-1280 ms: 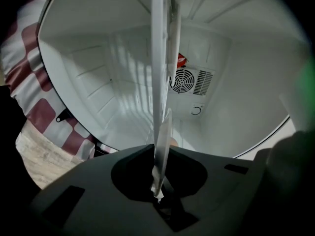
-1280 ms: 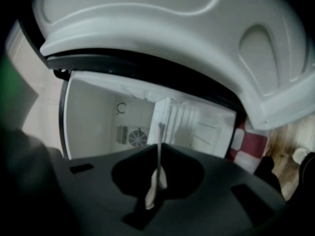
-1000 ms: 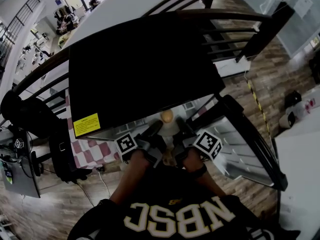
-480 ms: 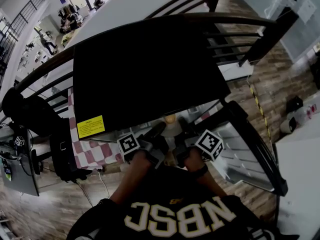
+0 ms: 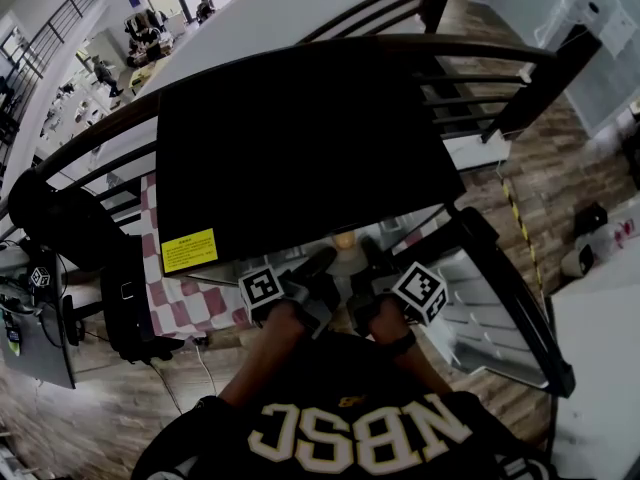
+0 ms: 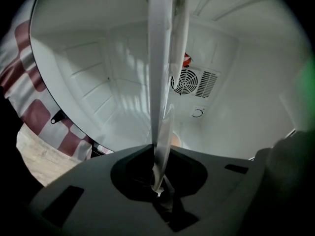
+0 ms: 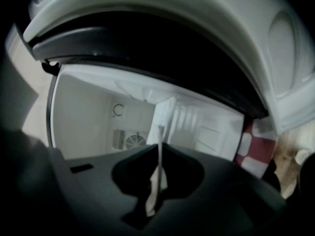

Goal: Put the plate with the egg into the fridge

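We hold the plate [image 5: 345, 262], egg [image 5: 343, 239] on it, at the fridge [image 5: 300, 148] mouth, left gripper [image 5: 318, 266] pinching its rim at 9 o'clock, right gripper [image 5: 368, 260] at 3, cavity at 12.

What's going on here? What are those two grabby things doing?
A person is holding a gripper in each hand. The left gripper and the right gripper are both shut on the rim of a white plate, one on each side. A brown egg sits on the plate. The plate is held level at the open front of a small black fridge, and both grippers point into its white inside.
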The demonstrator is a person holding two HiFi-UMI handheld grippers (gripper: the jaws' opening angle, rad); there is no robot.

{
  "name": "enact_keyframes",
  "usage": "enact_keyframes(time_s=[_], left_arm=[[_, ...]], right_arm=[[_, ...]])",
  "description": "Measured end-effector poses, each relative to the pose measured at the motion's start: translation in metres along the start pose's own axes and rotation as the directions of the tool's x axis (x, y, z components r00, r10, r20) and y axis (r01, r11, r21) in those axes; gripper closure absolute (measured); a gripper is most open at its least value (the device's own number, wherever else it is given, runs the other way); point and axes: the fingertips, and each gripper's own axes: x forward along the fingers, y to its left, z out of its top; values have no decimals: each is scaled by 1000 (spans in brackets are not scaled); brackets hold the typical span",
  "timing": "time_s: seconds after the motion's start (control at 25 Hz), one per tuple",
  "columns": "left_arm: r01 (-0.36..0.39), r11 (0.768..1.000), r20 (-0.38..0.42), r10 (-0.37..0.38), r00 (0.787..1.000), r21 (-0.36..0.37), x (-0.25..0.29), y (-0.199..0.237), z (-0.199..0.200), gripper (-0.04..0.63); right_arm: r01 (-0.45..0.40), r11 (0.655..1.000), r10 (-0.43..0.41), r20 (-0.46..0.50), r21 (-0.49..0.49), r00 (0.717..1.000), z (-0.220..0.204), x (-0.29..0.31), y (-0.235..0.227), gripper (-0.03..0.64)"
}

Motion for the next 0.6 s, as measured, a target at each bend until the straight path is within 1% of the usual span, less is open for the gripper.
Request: enact_keyframes(time_s=[0.2,0.28,0.32,0.36,0.4,0.48,0.52,0.6], left_arm=[[26,1000,8,-26,1000,4,0,-1,0,541],[40,999,0,-40,999,20,0,-2,-2,541],[48,999,-12,-47,999,27,0,-3,-4,528],[55,998,-26,-54,998,29,0,-5,-6,490],[61,998,-37,-60,998,29,0,-5,-9,456],[70,997,-47,-69,997,28,-1,-7,-13,413],[73,997,-48,-72,996,28,-2,-6,-15,398],[75,997,-46,-74,996,29,-7,-5,-20,384]], right_arm=[[-15,1000,15,5,9,1000,1,0,-1,580],[-28,999,28,-9,-34,1000,1,0,1,580],[-36,997,35,-19,-62,999,1,-1,3,580],[-42,996,40,-28,-79,999,1,-1,4,577],[-51,995,48,-35,-84,998,0,-1,4,553],[-75,993,70,-51,-86,996,-1,0,6,458],[-85,992,80,-57,-88,995,-3,-2,6,434],[-95,991,89,-67,-94,994,-9,-8,8,411]])
